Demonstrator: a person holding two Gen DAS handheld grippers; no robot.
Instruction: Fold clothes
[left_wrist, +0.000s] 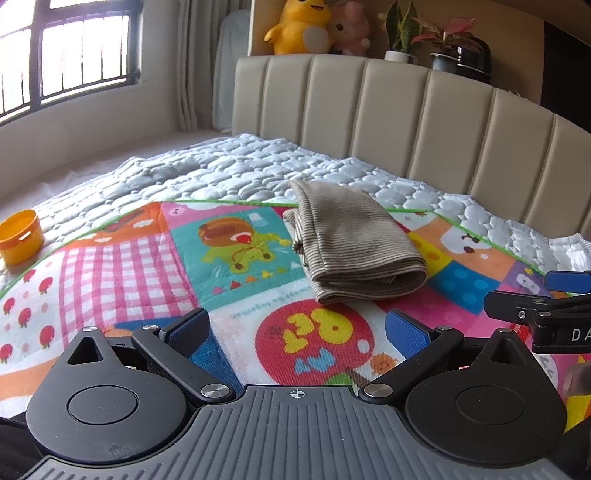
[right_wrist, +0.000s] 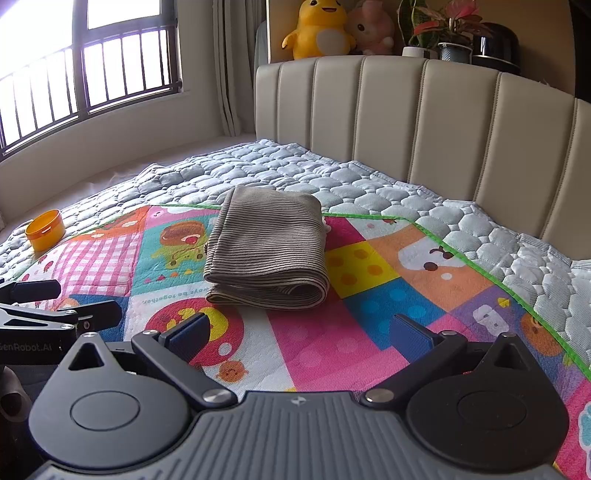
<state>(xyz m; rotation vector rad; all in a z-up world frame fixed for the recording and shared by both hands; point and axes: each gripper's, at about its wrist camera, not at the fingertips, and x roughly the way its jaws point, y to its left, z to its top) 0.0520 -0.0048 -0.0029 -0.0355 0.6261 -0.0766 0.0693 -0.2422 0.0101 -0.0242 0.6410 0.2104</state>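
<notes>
A brown striped garment (left_wrist: 351, 243) (right_wrist: 267, 251) lies folded into a thick rectangle on a colourful cartoon play mat (left_wrist: 147, 266) (right_wrist: 332, 350) spread over the bed. My left gripper (left_wrist: 297, 330) hovers open just short of the garment's near edge, nothing between its blue pads. My right gripper (right_wrist: 299, 334) is open too, a little back from the folded bundle and empty. Each gripper shows at the edge of the other's view: the right one at far right in the left wrist view, the left one at far left in the right wrist view.
An orange plastic cup (left_wrist: 20, 236) (right_wrist: 45, 229) sits at the mat's left edge on the grey quilted cover (left_wrist: 221, 173). A beige padded headboard (left_wrist: 406, 122) rises behind, with plush toys (right_wrist: 321, 29) and potted plants on the shelf above. A barred window (right_wrist: 74, 74) is at left.
</notes>
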